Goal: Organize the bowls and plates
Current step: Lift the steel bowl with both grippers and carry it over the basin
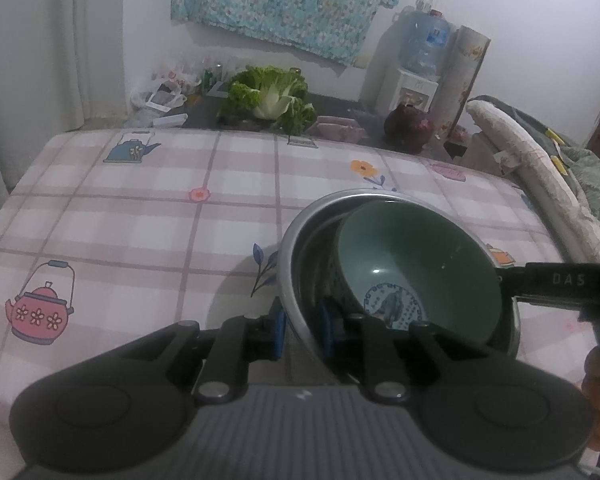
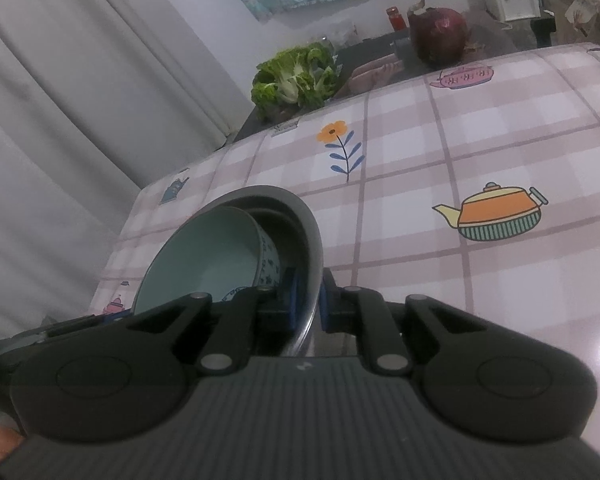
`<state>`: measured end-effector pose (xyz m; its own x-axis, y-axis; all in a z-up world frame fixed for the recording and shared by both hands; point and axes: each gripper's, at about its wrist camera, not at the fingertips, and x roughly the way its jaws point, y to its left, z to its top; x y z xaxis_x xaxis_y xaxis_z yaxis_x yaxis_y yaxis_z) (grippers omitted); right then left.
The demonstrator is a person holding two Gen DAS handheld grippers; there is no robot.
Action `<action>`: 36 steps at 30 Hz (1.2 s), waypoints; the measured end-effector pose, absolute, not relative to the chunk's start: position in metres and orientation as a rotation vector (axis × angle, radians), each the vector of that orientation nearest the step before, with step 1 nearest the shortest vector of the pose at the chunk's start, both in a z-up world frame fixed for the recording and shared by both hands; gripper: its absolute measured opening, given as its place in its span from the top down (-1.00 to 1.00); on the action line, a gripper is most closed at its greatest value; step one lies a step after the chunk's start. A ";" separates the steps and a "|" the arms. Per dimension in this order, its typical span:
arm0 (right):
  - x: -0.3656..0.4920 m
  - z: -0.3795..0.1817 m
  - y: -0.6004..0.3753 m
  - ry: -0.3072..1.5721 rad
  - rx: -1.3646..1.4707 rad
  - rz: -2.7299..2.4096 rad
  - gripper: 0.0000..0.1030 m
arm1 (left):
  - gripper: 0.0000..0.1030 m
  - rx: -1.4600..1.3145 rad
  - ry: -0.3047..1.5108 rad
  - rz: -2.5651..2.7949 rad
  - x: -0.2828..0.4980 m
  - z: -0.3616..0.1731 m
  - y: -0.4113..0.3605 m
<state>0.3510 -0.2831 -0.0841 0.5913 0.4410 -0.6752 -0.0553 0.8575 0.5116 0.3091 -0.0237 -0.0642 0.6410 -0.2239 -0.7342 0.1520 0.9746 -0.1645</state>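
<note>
Green bowl (image 1: 416, 264) nested in steel bowl (image 1: 296, 240), whose rim your left gripper (image 1: 302, 326) clamps at 6 o'clock and right gripper (image 2: 308, 300) at 3; placement outstanding.

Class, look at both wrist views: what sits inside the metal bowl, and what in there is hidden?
Inside the metal bowl a green ceramic bowl leans tilted, with a printed emblem on its floor. The metal bowl's bottom beneath it is covered, so anything under it cannot be seen.

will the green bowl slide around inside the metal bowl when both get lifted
Probably yes: the green bowl lies tilted and loose in the metal bowl, and both grippers clamp only the metal rim. Its glossy glaze suggests it is slippery and likely chippable.
</note>
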 end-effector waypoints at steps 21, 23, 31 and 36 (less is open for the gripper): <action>0.318 -0.035 -0.282 0.843 0.471 0.314 0.79 | 0.68 -0.106 0.766 -0.229 0.272 -0.018 -0.020; 0.311 -0.029 -0.282 0.837 0.471 0.313 0.79 | 0.68 -0.105 0.756 -0.231 0.265 -0.012 -0.020; 0.271 -0.011 -0.280 0.836 0.488 0.302 0.79 | 0.68 -0.103 0.745 -0.238 0.227 0.004 -0.018; 0.237 -0.007 -0.280 0.855 0.511 0.295 0.78 | 0.69 -0.092 0.747 -0.245 0.201 0.008 -0.019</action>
<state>0.2374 -0.2799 -0.0071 0.6265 0.4445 -0.6403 -0.0452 0.8408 0.5394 0.2014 -0.0193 0.0078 0.7065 -0.2528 -0.6610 0.1876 0.9675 -0.1695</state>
